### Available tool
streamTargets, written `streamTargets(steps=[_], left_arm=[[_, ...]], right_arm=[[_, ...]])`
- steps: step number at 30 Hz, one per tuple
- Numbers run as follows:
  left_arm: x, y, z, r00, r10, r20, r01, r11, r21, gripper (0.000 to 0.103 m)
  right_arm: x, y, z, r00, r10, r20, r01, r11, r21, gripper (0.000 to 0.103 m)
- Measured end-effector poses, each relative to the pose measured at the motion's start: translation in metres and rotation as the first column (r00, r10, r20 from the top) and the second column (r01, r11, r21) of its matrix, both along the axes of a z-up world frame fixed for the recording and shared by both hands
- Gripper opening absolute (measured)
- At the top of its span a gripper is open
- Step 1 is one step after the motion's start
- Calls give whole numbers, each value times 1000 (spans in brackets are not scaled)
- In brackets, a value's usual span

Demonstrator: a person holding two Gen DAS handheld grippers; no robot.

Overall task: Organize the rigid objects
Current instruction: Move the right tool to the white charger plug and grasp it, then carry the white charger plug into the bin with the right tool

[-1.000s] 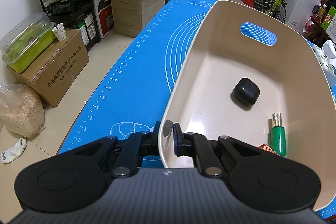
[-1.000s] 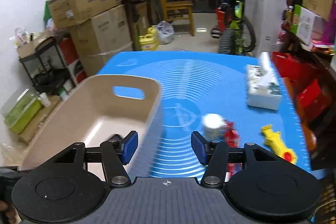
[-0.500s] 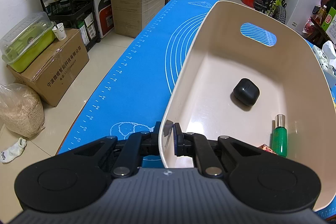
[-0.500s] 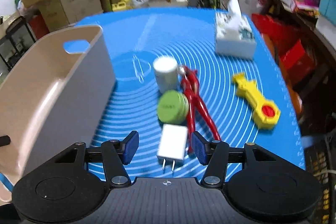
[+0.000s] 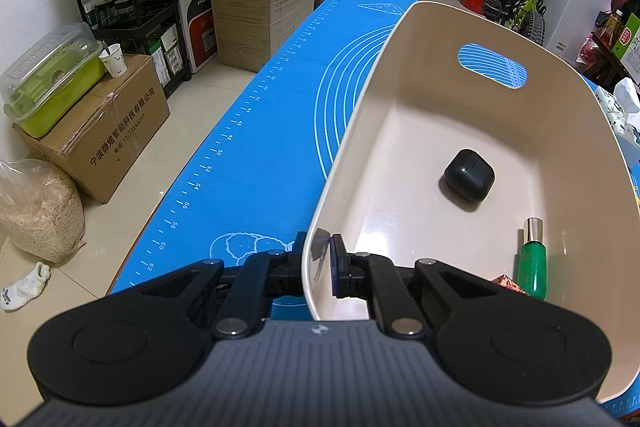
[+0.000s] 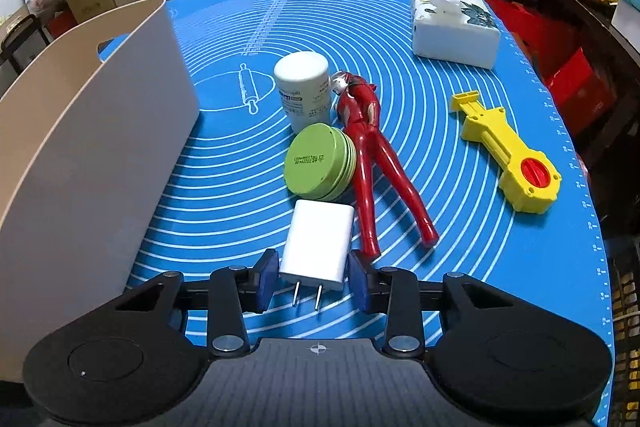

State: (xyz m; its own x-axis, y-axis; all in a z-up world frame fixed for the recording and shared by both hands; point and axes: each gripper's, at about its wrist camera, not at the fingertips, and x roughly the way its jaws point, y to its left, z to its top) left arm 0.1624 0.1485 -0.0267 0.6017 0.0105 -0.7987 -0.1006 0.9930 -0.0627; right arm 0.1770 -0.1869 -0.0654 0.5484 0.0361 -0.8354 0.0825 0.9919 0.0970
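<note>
1. Right wrist view: a white plug adapter [image 6: 318, 245] lies flat on the blue mat [image 6: 400, 27], a rounded block with two metal prongs pointing toward the camera.
2. The right gripper [image 6: 313, 281] sits low over the mat with the adapter's prong end between its blue pads [image 6: 267, 279]. Its jaws have just been closing. A thin gap shows on each side of the adapter, so the pads are close but do not press on it.
3. Just past the adapter is a green round tin [image 6: 320, 163], tilted with its printed base facing the camera, its rim almost touching the adapter's far edge. A white jar [image 6: 304, 87] stands upright just behind the tin.
4. A red toy figure [image 6: 370, 155] lies along the right side of the tin and the adapter. A yellow plastic tool [image 6: 506, 151] with a red knob lies well apart to the right, and a tissue box [image 6: 454, 27] sits farther back.
5. The beige bin [image 6: 100, 131] stands on the mat to the left of these things.
6. Left wrist view: the left gripper [image 5: 318, 265] is clamped on the near wall of the bin [image 5: 400, 67], one finger outside and one inside.
7. Inside the bin lie a black earbud case [image 5: 469, 175] near the middle and a green bottle [image 5: 531, 263] with a silver cap near the right wall.
</note>
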Motion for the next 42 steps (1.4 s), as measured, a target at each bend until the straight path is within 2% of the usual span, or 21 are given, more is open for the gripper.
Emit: streamTargets(steps=[7,9,10,17,25,34,42], left_arm=[[0,0,0,1000,0,0,0,1000,0,13],[0,0,0,1000,0,0,0,1000,0,13],[0,0,0,1000,0,0,0,1000,0,13],[0,0,0,1000,1,0,-1,1000,0,13],[0,0,-1,1000,5,-2,-5,1000,-3,13],[0,0,-1,1000,7,-3,-7,1000,-8,13],[0,0,-1,1000,6,-3,-6,1000,-8,13]], right_arm=[[11,8,-4,1000,-12,12,13,998,-58,51],[12,11,-5,1000,-14,18,16,997,-75,48],[11,12,-5,1000,-17,25,19,997,-76,42],[-6,13,-1,997,-28,75,35,995,-97,42],[-20,13,45,982,-7,187,21,997,-78,42],[-18,36,111,939,31,342,-19,999,-39,42],[-5,87,131,910,141,390,-134,990,-43,42]])
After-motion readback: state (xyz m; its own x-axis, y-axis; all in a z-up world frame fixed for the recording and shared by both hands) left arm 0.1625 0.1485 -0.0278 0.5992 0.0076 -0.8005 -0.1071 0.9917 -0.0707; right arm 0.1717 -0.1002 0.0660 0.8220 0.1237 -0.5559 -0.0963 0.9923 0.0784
